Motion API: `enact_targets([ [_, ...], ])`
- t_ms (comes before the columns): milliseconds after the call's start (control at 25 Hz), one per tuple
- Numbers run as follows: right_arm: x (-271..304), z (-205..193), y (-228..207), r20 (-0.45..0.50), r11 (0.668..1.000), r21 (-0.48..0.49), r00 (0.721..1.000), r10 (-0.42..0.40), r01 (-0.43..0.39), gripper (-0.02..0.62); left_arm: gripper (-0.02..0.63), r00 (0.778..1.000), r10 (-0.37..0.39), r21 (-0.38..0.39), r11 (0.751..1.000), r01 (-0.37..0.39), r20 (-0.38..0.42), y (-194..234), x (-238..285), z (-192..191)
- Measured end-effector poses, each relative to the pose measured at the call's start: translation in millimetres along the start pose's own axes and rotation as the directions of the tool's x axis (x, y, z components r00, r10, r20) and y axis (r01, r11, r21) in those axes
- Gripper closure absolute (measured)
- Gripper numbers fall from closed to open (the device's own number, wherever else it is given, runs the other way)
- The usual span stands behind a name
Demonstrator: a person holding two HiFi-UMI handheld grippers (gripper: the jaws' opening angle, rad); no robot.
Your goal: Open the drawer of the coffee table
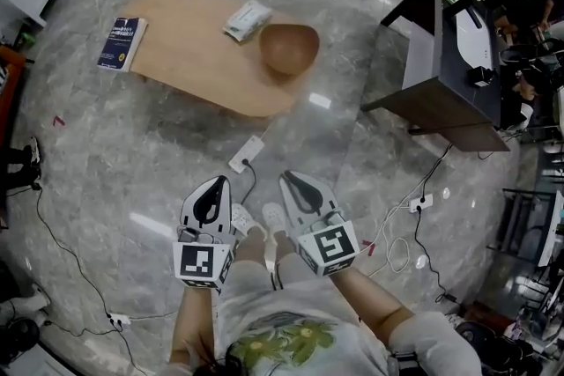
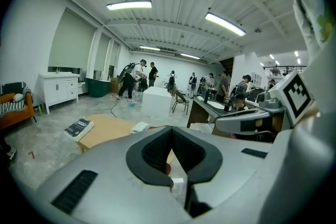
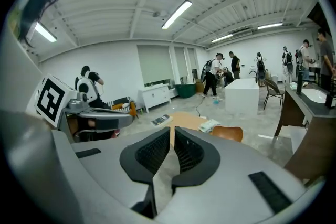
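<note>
Light wood marks the low, rounded coffee table [image 1: 194, 48] at the upper left of the head view; no drawer shows from here. The left gripper [image 1: 214, 182] and right gripper [image 1: 293, 179], well apart from it, are closed and empty. I'd find the drawer front, then spread the jaws.

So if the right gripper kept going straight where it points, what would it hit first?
Likely the floor short of the table: the right gripper aims forward and slightly down, toward the table's end by the bowl. Depth is unclear; it might reach that edge.
</note>
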State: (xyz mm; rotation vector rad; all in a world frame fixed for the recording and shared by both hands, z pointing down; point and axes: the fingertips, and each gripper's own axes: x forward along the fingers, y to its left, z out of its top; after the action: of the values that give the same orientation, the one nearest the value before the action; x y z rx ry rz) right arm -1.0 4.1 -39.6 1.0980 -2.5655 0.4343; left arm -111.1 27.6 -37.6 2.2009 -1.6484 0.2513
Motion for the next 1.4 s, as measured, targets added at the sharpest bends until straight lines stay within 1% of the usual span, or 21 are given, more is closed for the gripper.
enact_targets([
  [160,14.5,-10.1,-0.6,-0.005,0.999,0.014,0.999,-0.038,0.038,0.572,0.597,0.999,-0.048,0.005,0.999,0.048,-0.013,7.6,11.7,-12.4],
  [320,27.6,-22.2,1.0,-0.006,0.998,0.032,0.998,-0.056,0.056,0.572,0.597,0.994,-0.101,0.020,0.995,0.102,-0.042,9.9,23.6,-31.6],
  [480,38.6,-35.6,-1.0,-0.008,0.997,0.052,0.998,-0.061,0.061,0.572,0.597,0.992,-0.115,0.014,0.993,0.115,-0.052,14.5,34.7,-48.0],
  [600,46.3,-48.5,-5.2,-0.004,0.996,0.066,0.998,-0.059,0.060,0.572,0.597,0.992,-0.111,0.008,0.994,0.112,-0.056,16.9,43.6,-62.9],
  [760,59.7,-69.1,-12.8,0.008,0.997,0.075,0.999,-0.034,0.034,0.574,0.597,0.995,-0.094,-0.004,0.996,0.094,-0.046,19.3,62.4,-84.5],
  [960,75.3,-96.8,-30.6,0.036,0.995,0.099,0.999,-0.009,0.006,0.572,0.597,0.997,-0.074,0.003,0.997,0.075,-0.024,18.4,92.0,-109.9],
  [1200,97.7,-123.1,-71.1,0.086,0.996,0.085,0.996,-0.026,0.019,0.572,0.597,0.999,-0.040,0.007,0.999,0.040,0.006,31.7,127.2,-139.8],
  [1400,118.7,-145.7,-92.2,0.135,0.997,0.079,0.991,-0.021,0.011,0.572,0.597,0.999,-0.035,0.031,0.999,0.034,0.034,41.5,152.3,-165.0],
])
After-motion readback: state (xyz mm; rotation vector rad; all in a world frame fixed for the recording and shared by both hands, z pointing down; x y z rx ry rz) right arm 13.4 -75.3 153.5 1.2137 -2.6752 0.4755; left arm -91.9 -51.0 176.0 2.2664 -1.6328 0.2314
